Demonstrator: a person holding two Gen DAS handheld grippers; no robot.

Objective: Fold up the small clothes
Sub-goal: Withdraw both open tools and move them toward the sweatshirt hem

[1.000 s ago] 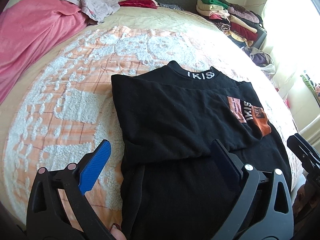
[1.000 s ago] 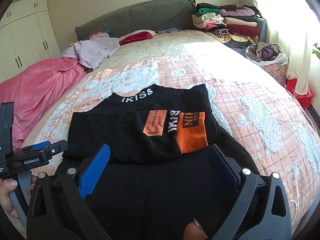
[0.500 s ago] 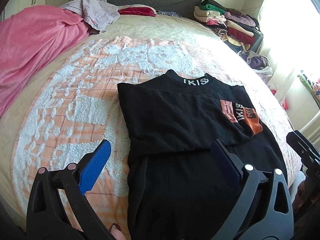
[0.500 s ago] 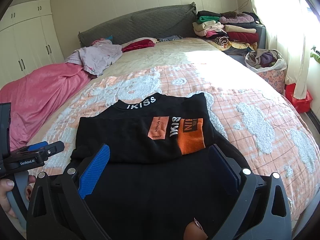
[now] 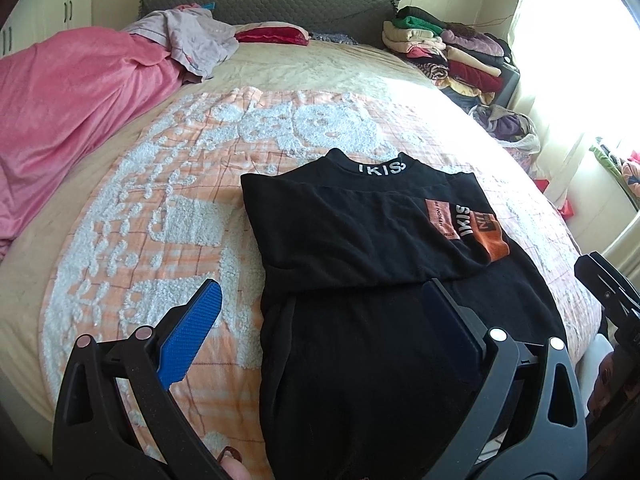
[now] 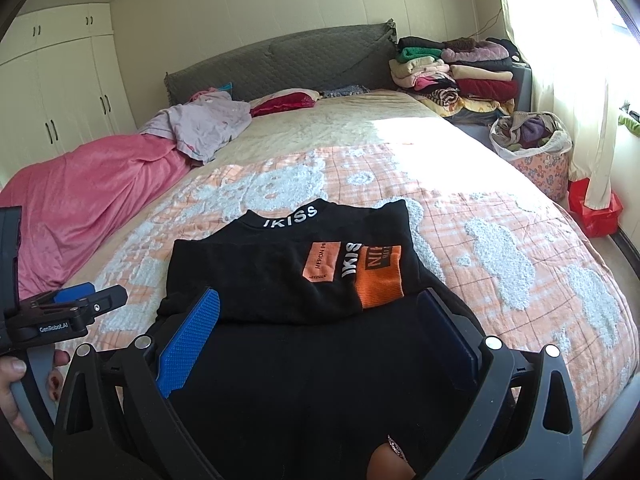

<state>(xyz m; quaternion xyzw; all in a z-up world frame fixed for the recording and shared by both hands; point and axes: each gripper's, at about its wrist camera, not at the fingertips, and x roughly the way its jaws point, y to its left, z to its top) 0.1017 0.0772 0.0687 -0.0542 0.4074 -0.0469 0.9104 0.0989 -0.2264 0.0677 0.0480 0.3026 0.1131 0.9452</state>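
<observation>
A black shirt [image 5: 360, 248] with a white-lettered collar and orange patches lies flat on the bed, its sleeves folded in over the body. It also shows in the right wrist view [image 6: 280, 280]. My left gripper [image 5: 320, 300] is open and empty, held above the shirt's near left part. My right gripper [image 6: 320, 308] is open and empty, held above the shirt's near part. The left gripper also shows at the left edge of the right wrist view [image 6: 72, 312]. The shirt's lower hem is hidden below both views.
The bed has an orange and white bedspread [image 5: 160, 220]. A pink blanket [image 5: 60, 112] lies at the left. Loose lilac clothes [image 6: 200, 124] lie near the headboard. A pile of folded clothes [image 6: 452, 72] and a basket of clothes [image 6: 532, 140] stand at the right.
Both grippers have pulled back and tilted up, so the shirt sits lower and smaller in view. Both stay open. The shirt has not moved.
</observation>
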